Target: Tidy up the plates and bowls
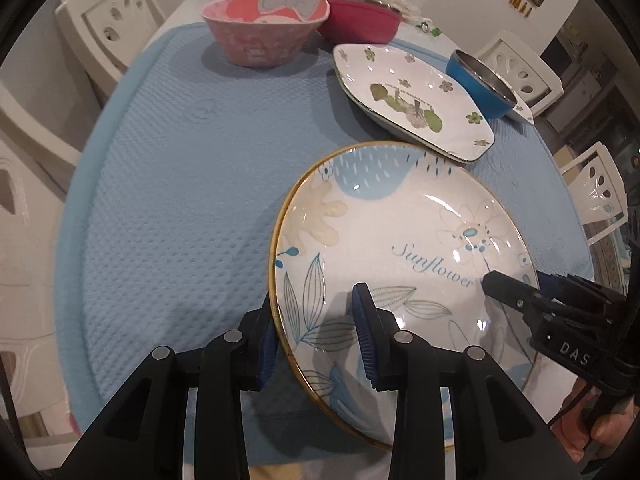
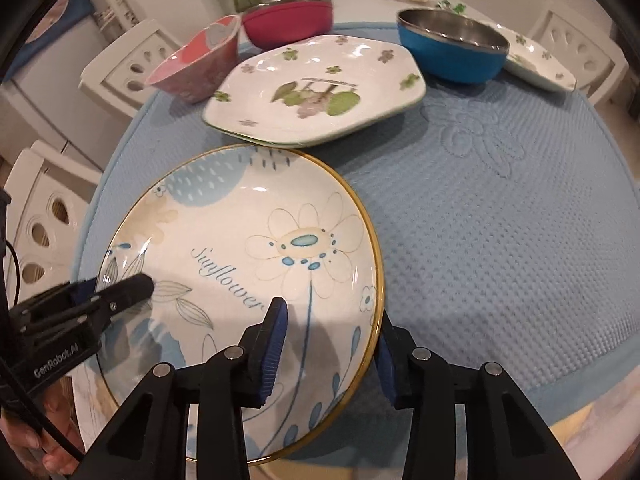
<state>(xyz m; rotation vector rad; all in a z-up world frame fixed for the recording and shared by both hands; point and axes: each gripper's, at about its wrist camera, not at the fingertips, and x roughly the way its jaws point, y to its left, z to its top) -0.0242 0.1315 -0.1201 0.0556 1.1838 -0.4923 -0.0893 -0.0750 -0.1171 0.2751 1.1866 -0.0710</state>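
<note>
A round white sunflower plate (image 1: pixel 384 240) with a gold rim lies on the blue quilted mat (image 1: pixel 180 208), its near edge reaching past the mat. My left gripper (image 1: pixel 316 334) is shut on the plate's left rim, one pad outside and one on the inner face. My right gripper (image 2: pixel 330 354) is shut on the right rim of the same sunflower plate (image 2: pixel 248 240) in the same way. Each view shows the other gripper's black fingertip on the opposite side: the right gripper (image 1: pixel 498 282) and the left gripper (image 2: pixel 134 290).
Behind the plate lies a six-sided floral plate (image 2: pixel 316 88), seemingly on another one. Farther back stand a pink bow bowl (image 2: pixel 196 64), a magenta bowl (image 2: pixel 288 20) and a blue steel bowl (image 2: pixel 452 48) beside a small floral plate (image 2: pixel 536 64). White chairs (image 1: pixel 108 20) ring the table.
</note>
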